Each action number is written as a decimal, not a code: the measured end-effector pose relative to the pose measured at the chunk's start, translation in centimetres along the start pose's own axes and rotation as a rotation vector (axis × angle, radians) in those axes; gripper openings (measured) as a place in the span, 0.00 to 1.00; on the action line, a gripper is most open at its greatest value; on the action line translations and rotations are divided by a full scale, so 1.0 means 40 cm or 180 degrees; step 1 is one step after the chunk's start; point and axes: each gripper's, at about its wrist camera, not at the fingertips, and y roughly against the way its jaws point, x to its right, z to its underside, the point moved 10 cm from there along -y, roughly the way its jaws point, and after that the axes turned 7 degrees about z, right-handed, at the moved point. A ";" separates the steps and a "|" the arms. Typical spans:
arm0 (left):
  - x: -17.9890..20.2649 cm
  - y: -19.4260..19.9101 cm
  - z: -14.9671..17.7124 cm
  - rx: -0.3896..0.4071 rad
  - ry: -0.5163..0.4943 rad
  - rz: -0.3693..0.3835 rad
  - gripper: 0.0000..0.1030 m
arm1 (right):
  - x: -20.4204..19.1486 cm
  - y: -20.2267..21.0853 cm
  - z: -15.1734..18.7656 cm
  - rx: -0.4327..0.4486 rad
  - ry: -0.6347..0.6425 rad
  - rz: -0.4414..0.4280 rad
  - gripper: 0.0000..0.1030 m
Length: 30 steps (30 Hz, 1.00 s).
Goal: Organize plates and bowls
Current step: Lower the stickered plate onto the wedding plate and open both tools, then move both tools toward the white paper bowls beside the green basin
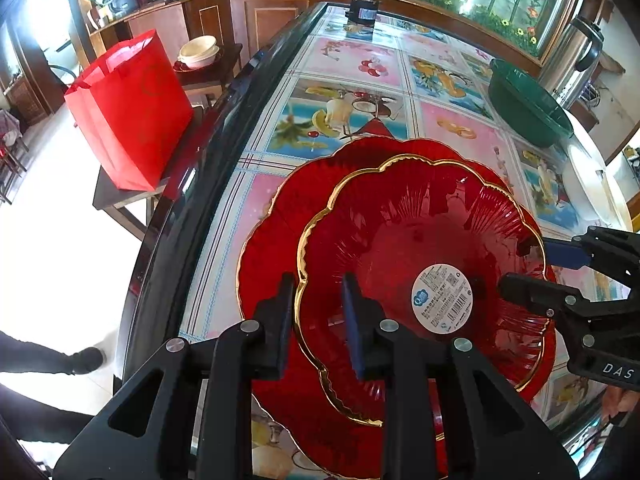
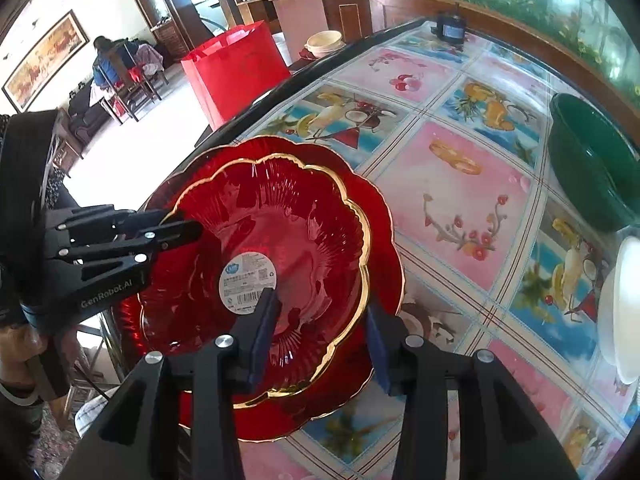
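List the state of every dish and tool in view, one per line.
Smaller red dish: stacked inside the larger one, sticker up.
Larger red plate: flat on the table, underneath.
Green bowl: upright, apart.
Left tool: straddling the smaller dish's rim, pads off it.
Right tool: open around the opposite rim.

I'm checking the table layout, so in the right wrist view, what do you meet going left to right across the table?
Left gripper → red bowl, sitting on a red plate → green basin → white dish at the right edge.
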 end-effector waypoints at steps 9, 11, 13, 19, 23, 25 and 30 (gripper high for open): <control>0.006 -0.008 0.010 0.0043 -0.0075 -0.0114 0.23 | -0.009 -0.003 -0.001 0.0002 0.0128 0.0133 0.45; 0.006 -0.009 0.009 0.0057 -0.0061 -0.0106 0.27 | -0.011 -0.002 0.001 0.0004 0.0152 0.0169 0.46; 0.007 -0.009 0.008 0.0071 -0.0052 -0.0084 0.27 | -0.011 -0.003 0.002 0.0001 0.0167 0.0185 0.46; 0.024 0.009 0.001 0.0156 -0.0042 0.0049 0.49 | -0.005 0.023 -0.003 0.0092 0.0208 0.0312 0.47; 0.038 0.037 -0.013 0.0303 -0.0144 -0.0047 0.68 | 0.009 0.043 -0.012 0.0178 0.0171 0.0375 0.57; 0.038 0.047 -0.016 0.0345 -0.0157 -0.0071 0.68 | 0.018 0.046 -0.011 0.0181 0.0119 0.0349 0.57; 0.043 0.079 -0.029 0.0505 -0.0169 -0.0131 0.68 | 0.037 0.074 -0.006 0.0281 -0.0082 0.0196 0.61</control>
